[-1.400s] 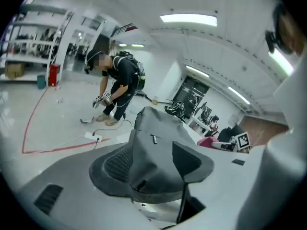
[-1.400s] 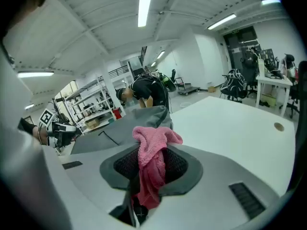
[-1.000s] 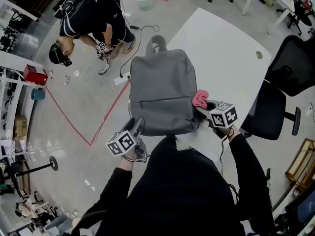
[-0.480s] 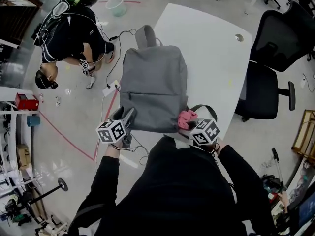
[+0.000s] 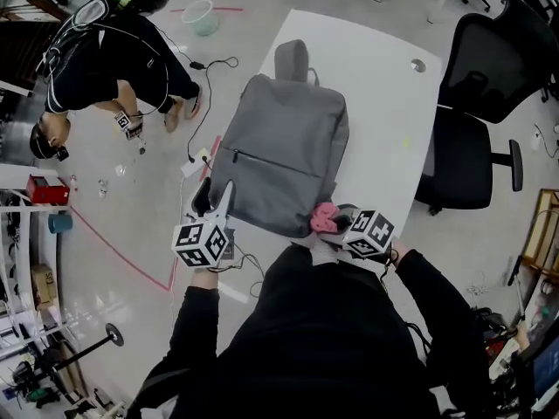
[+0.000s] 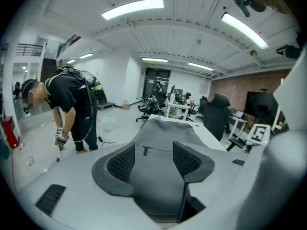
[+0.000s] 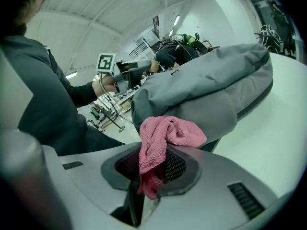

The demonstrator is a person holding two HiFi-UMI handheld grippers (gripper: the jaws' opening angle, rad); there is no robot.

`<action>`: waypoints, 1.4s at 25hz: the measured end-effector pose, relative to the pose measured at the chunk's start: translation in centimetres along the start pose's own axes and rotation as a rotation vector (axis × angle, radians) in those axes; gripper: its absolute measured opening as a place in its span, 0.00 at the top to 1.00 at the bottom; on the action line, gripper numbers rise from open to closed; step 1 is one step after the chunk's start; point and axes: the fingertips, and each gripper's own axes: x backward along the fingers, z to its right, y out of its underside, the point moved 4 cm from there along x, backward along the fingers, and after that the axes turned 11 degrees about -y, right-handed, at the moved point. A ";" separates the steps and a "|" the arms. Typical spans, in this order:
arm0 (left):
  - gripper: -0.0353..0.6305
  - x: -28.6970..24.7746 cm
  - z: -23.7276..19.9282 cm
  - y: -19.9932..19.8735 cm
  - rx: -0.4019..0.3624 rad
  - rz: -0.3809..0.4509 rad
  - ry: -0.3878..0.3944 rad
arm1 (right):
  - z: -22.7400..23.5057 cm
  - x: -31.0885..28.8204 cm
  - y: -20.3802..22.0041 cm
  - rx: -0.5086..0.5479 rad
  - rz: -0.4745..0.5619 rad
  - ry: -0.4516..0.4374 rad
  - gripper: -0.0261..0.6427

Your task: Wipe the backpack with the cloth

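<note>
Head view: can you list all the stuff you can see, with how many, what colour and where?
backpack: one, grey, lying flat on the table
cloth: one, pink, at the backpack's near edge
table: one, white, in the middle
office chair: one nearby, black, right of the table
bucket: one, pale green, on the floor at the top left
red box: one, at the left edge
tape line: one, red, on the floor at the left
other person: one, in black, bent over at the top left
left gripper: one, grey, open, by the backpack's left side
right gripper: one, grey, shut on the cloth
</note>
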 end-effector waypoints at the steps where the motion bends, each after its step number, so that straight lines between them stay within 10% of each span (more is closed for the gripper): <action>1: 0.56 0.8 1.7 0.3 -0.036 0.001 0.048 | 0.7 0.9 -0.6 0.012 0.002 0.006 0.82; 6: 0.56 4.6 10.7 3.1 -0.220 -0.026 0.280 | 5.4 6.0 -4.5 0.053 0.044 0.101 0.82; 14: 0.56 6.7 15.4 4.8 -0.484 -0.057 0.327 | 15.2 13.5 -9.8 -0.025 0.140 0.514 0.82; 18: 0.55 5.5 16.0 4.6 -0.541 -0.083 0.279 | 11.8 10.5 -10.5 -0.002 0.156 0.387 0.82; 25: 0.56 3.4 18.3 4.0 -0.064 -0.127 0.234 | 1.2 4.9 -4.0 0.082 0.080 0.045 0.82; 35: 0.56 6.2 22.7 3.5 -0.042 -0.085 0.178 | -5.2 3.9 0.8 0.175 0.007 -0.127 0.82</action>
